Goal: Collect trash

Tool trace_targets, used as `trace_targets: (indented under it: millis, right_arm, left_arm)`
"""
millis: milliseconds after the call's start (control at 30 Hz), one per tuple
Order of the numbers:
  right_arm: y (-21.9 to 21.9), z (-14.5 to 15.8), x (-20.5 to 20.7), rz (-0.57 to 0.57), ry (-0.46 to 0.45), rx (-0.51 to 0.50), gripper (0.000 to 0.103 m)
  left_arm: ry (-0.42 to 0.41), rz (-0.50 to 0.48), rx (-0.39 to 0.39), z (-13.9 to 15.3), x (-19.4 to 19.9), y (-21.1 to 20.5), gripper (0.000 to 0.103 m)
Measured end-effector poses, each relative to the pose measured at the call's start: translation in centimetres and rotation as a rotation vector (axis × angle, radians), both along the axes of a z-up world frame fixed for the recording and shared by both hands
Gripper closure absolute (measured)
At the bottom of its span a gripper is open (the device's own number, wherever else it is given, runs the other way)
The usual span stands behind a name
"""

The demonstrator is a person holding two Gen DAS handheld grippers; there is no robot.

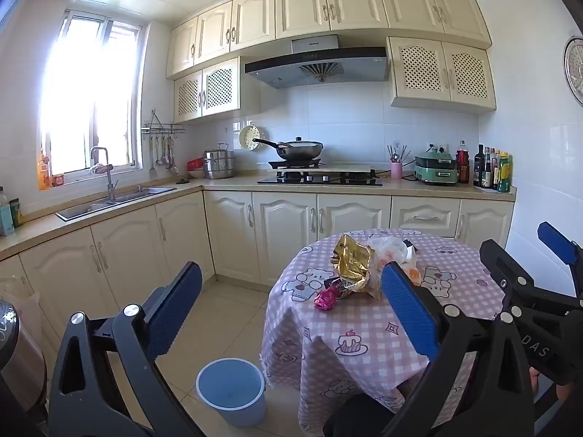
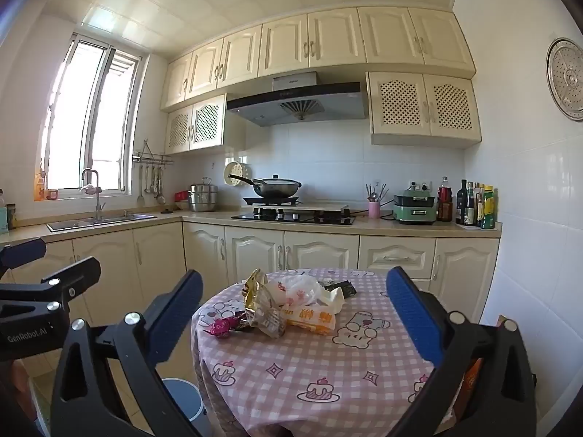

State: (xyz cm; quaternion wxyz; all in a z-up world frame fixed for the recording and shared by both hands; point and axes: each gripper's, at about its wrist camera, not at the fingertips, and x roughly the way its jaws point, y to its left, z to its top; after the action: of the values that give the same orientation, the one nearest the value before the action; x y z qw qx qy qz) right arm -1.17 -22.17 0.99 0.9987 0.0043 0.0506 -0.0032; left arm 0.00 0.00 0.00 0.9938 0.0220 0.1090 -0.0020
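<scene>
A blue bucket [image 1: 231, 389] is standing on the tiled floor at the left, just beside the hanging edge of the tablecloth. The left gripper [image 1: 291, 298] is hovering above floor and table edge with its blue pads spread wide apart, holding nothing; the bucket is showing below and between its two arms. To the right of the bucket, a round table [image 2: 328, 371] is wearing a pink checked cloth printed with bears and cakes. The trash is lying in a loose heap toward the table's far side: a pink foil wrapper [image 2: 221, 327] is sitting at the left end, a crumpled gold bag [image 1: 355, 260] is leaning next to it, a clear plastic bag [image 2: 300, 288] is resting behind, and an orange-printed packet [image 2: 313, 319] is lying at the right end. The right gripper [image 2: 294, 309] is hanging over the table's near side, its fingers likewise wide apart and gripping nothing, the heap appearing between them.
</scene>
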Motion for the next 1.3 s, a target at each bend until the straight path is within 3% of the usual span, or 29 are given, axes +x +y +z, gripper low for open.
trace_targets:
  millis: [1300]
  right_arm:
    - [-0.25, -0.57, 0.31, -0.007, 0.014, 0.004, 0.004]
  left_arm:
    - [0.010, -0.007, -0.004, -0.27, 0.11, -0.03, 0.007]
